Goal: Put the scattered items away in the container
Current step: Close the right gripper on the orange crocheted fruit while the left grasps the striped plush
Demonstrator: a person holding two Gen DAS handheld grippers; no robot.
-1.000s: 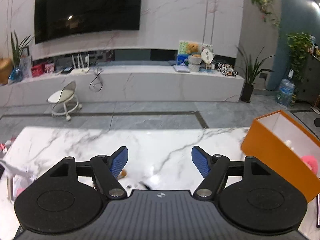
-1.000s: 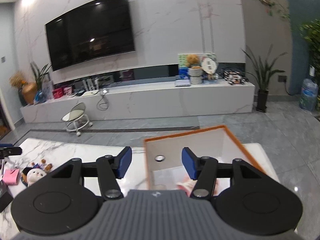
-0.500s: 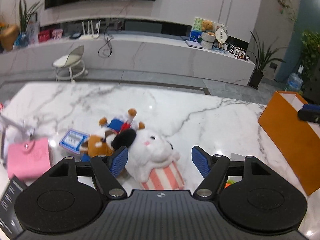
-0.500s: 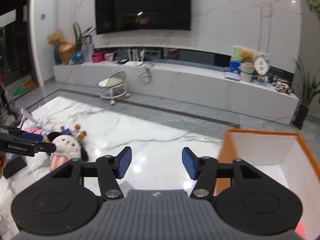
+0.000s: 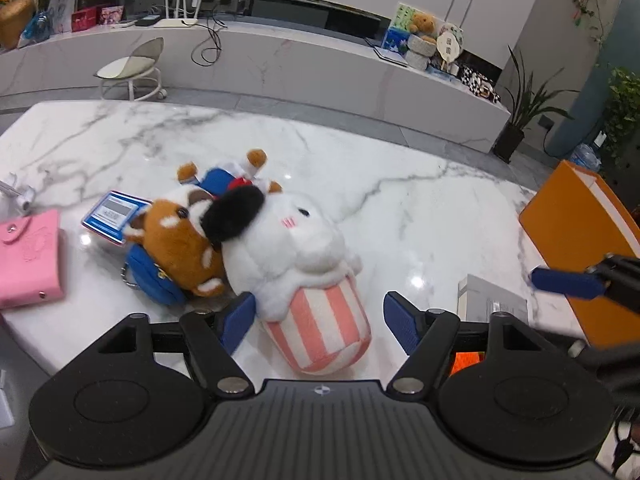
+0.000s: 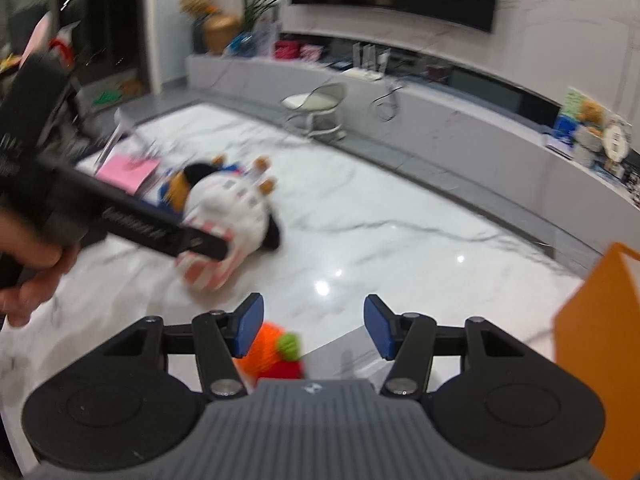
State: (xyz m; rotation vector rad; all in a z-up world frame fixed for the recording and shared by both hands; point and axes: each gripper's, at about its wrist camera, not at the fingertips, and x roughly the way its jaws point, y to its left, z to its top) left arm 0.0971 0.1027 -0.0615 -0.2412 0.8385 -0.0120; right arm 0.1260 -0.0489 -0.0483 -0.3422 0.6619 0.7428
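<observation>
A white plush in a pink-striped cup (image 5: 304, 264) lies on the marble table (image 5: 400, 208), against a brown plush (image 5: 176, 240) and a blue pouch (image 5: 156, 280). My left gripper (image 5: 320, 322) hangs just over the striped cup. Its jaws are opening, the cup is between them, and the pads stand clear of it. My right gripper (image 6: 314, 326) is open and holds nothing. An orange-red knitted toy with a green tuft (image 6: 272, 350) lies under its left finger. The orange box (image 5: 580, 248) stands at the table's right end.
A pink wallet (image 5: 28, 256) and a blue-and-white card (image 5: 114, 216) lie left of the plush toys. A flat grey box (image 5: 492, 304) sits near the orange box (image 6: 600, 352). A hand (image 6: 28, 276) holds the left gripper at the left.
The left gripper has dropped toward the plush toys, and its jaws stand a little wider. The right gripper has swung left, away from the orange box, and now hangs over the knitted toy.
</observation>
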